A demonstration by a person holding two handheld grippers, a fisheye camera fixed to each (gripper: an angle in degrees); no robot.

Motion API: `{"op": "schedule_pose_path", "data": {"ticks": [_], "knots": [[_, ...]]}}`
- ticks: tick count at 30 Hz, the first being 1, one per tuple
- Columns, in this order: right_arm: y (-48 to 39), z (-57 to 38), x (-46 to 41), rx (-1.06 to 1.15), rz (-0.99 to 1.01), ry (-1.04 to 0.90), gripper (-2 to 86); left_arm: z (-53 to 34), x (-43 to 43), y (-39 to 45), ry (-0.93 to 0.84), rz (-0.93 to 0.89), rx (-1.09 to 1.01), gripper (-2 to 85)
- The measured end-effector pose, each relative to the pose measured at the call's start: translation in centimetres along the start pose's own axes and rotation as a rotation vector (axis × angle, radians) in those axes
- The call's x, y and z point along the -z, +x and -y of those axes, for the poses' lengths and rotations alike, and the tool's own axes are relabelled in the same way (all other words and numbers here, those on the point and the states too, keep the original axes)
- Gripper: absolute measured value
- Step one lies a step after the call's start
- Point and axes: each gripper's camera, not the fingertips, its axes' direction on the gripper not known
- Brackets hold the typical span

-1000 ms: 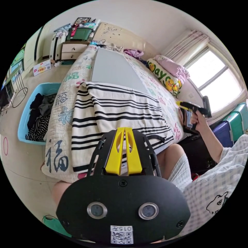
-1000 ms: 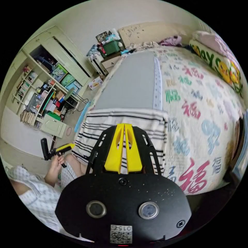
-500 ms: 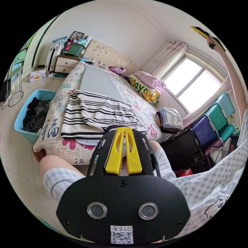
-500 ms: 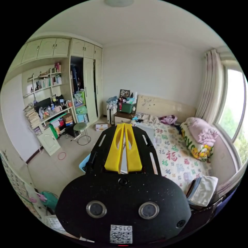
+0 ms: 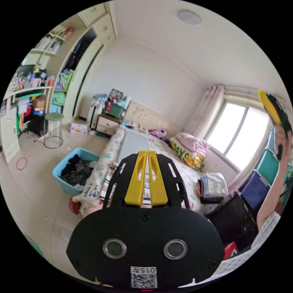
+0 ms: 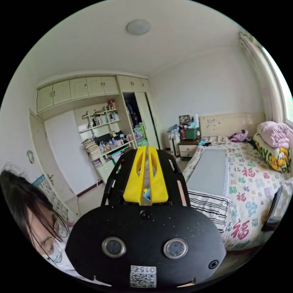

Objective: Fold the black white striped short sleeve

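Observation:
The black and white striped short sleeve (image 6: 210, 207) lies folded flat on the near end of the bed (image 6: 250, 180), partly hidden behind my right gripper's body. In the left gripper view a strip of the striped short sleeve (image 5: 106, 187) peeks out beside the gripper. My left gripper (image 5: 146, 152) is raised well above the bed, jaws together with nothing between them. My right gripper (image 6: 146, 149) is also held high with jaws together and empty. In the left gripper view the right gripper (image 5: 273, 110) is up in a raised hand by the window.
A blue basket (image 5: 71, 172) of dark clothes stands on the floor beside the bed. A grey board (image 6: 209, 171) lies on the quilt. Folded clothes (image 5: 213, 189) are stacked at the bed's corner. Pillows (image 6: 273, 146), a nightstand (image 5: 105, 125), a stool (image 5: 53, 129) and shelves (image 6: 103, 137) surround the bed.
Both grippers have lifted up and away from the folded shirt; the views swung from the bed to the room. The shirt stays flat on the bed.

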Motion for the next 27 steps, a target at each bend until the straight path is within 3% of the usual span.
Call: {"op": "schedule_pose_path", "data": {"ticks": [6,11,20,27], "knots": [[-3.0,-4.9,4.1,-0.01,-0.087,0.074,-0.9,4.4,11.0,9.1,0.225,-0.253,-0.034,5.5],[-5.0,-6.5,4.7,0.047,-0.177,0.062,-1.0,5.7,16.5,16.8,0.304,-0.437,-0.149,8.4],[-4.4,-8.6,10.0,0.115,-0.203,0.206,-1.0,5.3,21.7,23.5,0.444,-0.589,-0.28,12.6],[-6.7,-12.1,15.2,0.202,-0.255,0.338,-1.0,3.6,26.9,24.0,0.591,-0.576,-0.381,14.5]]}}
